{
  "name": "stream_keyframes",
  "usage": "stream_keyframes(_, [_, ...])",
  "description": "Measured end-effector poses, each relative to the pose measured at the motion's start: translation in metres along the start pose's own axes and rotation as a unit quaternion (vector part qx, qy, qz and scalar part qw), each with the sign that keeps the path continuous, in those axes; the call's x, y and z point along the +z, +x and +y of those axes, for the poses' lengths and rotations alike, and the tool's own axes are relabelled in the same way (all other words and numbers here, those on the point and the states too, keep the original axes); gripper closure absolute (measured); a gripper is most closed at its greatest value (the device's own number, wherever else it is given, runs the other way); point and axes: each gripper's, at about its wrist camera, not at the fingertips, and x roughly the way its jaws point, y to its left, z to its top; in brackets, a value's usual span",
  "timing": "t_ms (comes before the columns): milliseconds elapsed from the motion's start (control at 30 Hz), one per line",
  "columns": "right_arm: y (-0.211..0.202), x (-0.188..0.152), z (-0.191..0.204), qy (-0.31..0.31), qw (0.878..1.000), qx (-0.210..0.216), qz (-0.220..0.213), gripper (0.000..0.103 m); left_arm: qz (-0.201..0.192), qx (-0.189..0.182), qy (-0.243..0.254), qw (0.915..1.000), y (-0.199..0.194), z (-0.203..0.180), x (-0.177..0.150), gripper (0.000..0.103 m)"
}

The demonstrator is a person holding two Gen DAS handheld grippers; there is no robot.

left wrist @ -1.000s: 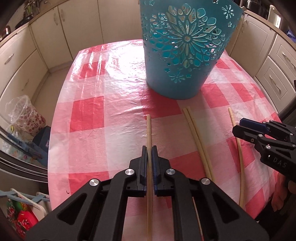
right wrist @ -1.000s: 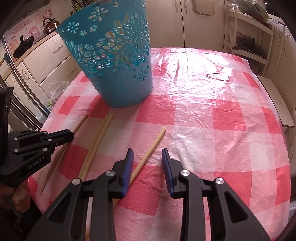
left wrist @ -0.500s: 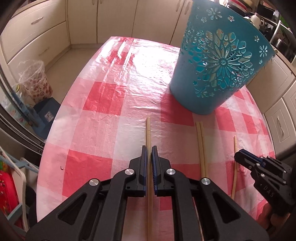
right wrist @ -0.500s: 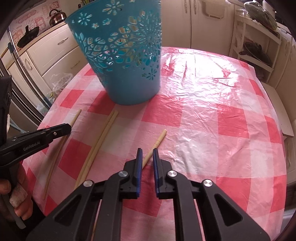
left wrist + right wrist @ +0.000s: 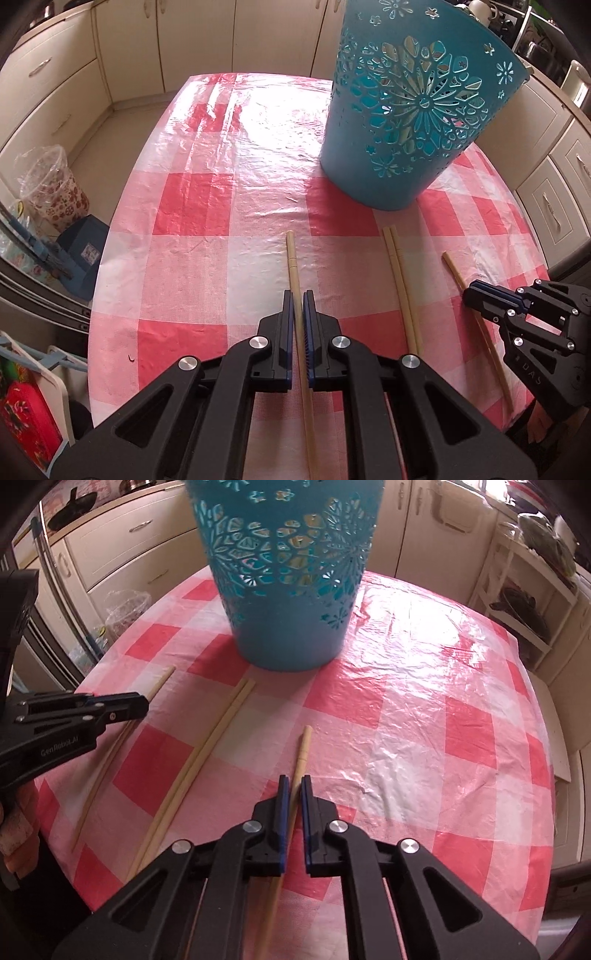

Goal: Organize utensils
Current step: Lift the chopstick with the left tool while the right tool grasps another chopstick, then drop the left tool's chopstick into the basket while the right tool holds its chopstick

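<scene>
A teal cut-out basket [image 5: 413, 122] [image 5: 291, 576] stands on the red-and-white checked tablecloth. My left gripper [image 5: 298, 295] is shut on a bamboo chopstick [image 5: 293, 258] and holds it pointing ahead. My right gripper [image 5: 293, 779] is shut on another chopstick [image 5: 303, 749]; it also shows in the left wrist view [image 5: 472, 291]. A pair of chopsticks [image 5: 400, 284] [image 5: 207, 753] lies side by side on the cloth between the two grippers. The left gripper also shows in the right wrist view [image 5: 142, 705], at the far left.
Cream kitchen cabinets [image 5: 55, 92] surround the table. A plastic-wrapped floral container [image 5: 51, 192] and a blue box [image 5: 83, 251] sit on the floor at the left. A white shelf rack [image 5: 528, 602] stands at the right. The table edge [image 5: 99, 295] is close on the left.
My right gripper has closed on its chopstick and moved nearer the basket. My left gripper has kept its chopstick and swung its view left and up.
</scene>
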Motion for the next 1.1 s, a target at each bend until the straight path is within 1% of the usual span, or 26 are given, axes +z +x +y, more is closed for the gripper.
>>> stream_keyframes(133, [0.003,0.002,-0.012,0.014,1.0,0.019,0.018,0.096,0.006,0.0,0.015,0.9999,0.001,-0.001,0.001,0.097])
stream_keyframes(333, [0.002,-0.001,-0.003,-0.003,1.0,0.0,0.001,0.096,-0.007,0.02,0.035,0.9992,0.001,-0.008,-0.002,0.098])
stream_keyframes(467, [0.001,-0.005,-0.009,0.012,1.0,0.013,-0.009,0.097,-0.011,0.01,0.01,0.9998,-0.003,-0.002,-0.002,0.098])
stream_keyframes(533, [0.001,-0.006,-0.011,0.014,1.0,0.019,-0.014,0.097,-0.024,0.003,-0.003,0.9997,-0.011,0.002,-0.003,0.098])
stream_keyframes(667, [0.001,-0.007,-0.011,0.018,0.999,0.022,-0.024,0.096,-0.073,-0.022,-0.033,0.9966,-0.045,0.014,0.002,0.098])
stream_keyframes(767, [0.0,-0.009,-0.01,0.015,0.999,0.016,-0.027,0.096,-0.121,-0.044,-0.045,0.9907,-0.079,0.019,0.013,0.098])
stream_keyframes(833, [0.0,-0.01,-0.008,0.013,0.999,0.013,-0.029,0.097,-0.154,-0.052,-0.043,0.9857,-0.102,0.016,0.025,0.098])
stream_keyframes(900, [-0.001,-0.011,-0.008,0.013,0.999,0.013,-0.03,0.097,-0.191,-0.063,-0.039,0.9787,-0.126,0.012,0.04,0.098])
stream_keyframes(1000, [0.0,-0.011,-0.007,0.01,0.999,0.011,-0.031,0.096,-0.245,-0.079,-0.034,0.9657,-0.157,0.003,0.063,0.099])
stream_keyframes(1100, [0.001,-0.01,-0.004,0.01,0.999,0.01,-0.031,0.096,-0.289,-0.086,-0.03,0.9531,-0.173,-0.012,0.09,0.098])
